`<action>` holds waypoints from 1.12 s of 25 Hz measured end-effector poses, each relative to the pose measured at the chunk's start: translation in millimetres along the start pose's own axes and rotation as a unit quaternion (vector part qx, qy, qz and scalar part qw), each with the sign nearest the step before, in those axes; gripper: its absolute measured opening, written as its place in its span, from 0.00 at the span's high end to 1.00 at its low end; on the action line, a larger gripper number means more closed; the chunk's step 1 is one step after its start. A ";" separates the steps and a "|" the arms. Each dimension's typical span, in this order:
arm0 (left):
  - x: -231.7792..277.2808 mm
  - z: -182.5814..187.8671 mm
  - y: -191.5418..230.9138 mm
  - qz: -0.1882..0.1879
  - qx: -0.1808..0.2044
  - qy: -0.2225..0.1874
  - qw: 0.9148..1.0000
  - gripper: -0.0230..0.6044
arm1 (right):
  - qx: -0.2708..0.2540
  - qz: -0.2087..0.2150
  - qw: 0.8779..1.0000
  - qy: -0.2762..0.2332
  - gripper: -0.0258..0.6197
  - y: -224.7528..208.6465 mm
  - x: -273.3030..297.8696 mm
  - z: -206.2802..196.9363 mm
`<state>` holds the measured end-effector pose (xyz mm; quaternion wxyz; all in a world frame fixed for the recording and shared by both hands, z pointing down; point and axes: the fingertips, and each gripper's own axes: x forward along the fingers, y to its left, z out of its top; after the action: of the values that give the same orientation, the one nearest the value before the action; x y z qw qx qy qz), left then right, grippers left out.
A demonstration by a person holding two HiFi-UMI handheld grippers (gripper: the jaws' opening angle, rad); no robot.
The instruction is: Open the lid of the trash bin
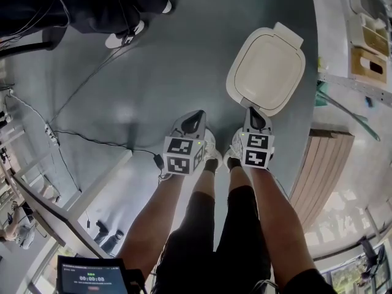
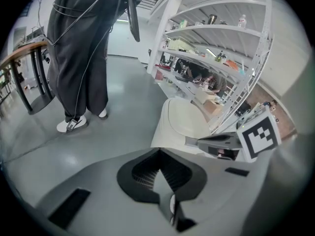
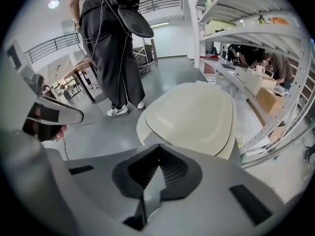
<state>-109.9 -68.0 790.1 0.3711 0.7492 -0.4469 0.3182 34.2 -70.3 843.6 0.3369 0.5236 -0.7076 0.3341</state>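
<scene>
Trash bin lid (image 1: 266,66) down, right claw (image 1: 254,113) closed nearby, left claw (image 1: 196,117) closed

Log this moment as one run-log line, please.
cream plastic trash bin lid: closed | left gripper: shut, empty | right gripper: shut, empty, near lid edge

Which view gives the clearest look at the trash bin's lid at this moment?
Head view: nearly the whole lid shows from above, closed. The right gripper view shows it large but slanted, its near edge behind the right tool. The left gripper view catches only part, that tool overlapping it.
</scene>
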 end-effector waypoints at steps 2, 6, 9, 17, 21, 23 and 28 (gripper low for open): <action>2.7 -2.7 0.3 0.000 0.003 0.004 1.000 0.97 | -0.004 0.004 1.000 0.000 0.96 -0.5 1.5 -0.4; 6.6 -10.0 1.6 0.003 0.005 0.014 1.000 0.97 | -0.017 0.001 1.000 -0.005 0.96 -0.1 2.6 -0.3; 5.1 -14.1 4.4 0.006 0.004 0.018 1.000 0.97 | -0.013 -0.004 1.000 -0.009 0.96 2.5 1.0 1.1; 6.7 -13.9 -0.1 0.000 0.001 0.018 1.000 0.97 | -0.027 -0.004 1.000 -0.015 0.96 4.6 -1.8 2.7; 6.3 -15.3 -2.0 -0.002 0.001 0.018 1.000 0.97 | -0.029 -0.006 0.999 -0.014 0.96 5.8 -1.8 3.0; 6.1 -15.6 -1.7 -0.002 0.000 0.018 1.000 0.97 | -0.029 -0.009 0.999 -0.014 0.96 6.2 -1.2 2.8; 6.0 -17.8 3.3 0.003 0.000 0.021 1.000 0.97 | -0.039 -0.010 0.999 -0.007 0.96 8.4 -0.1 2.1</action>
<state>-113.0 -56.7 805.1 0.3798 0.7410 -0.4409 0.3351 25.9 -70.0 841.4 0.3554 0.5194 -0.7173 0.2990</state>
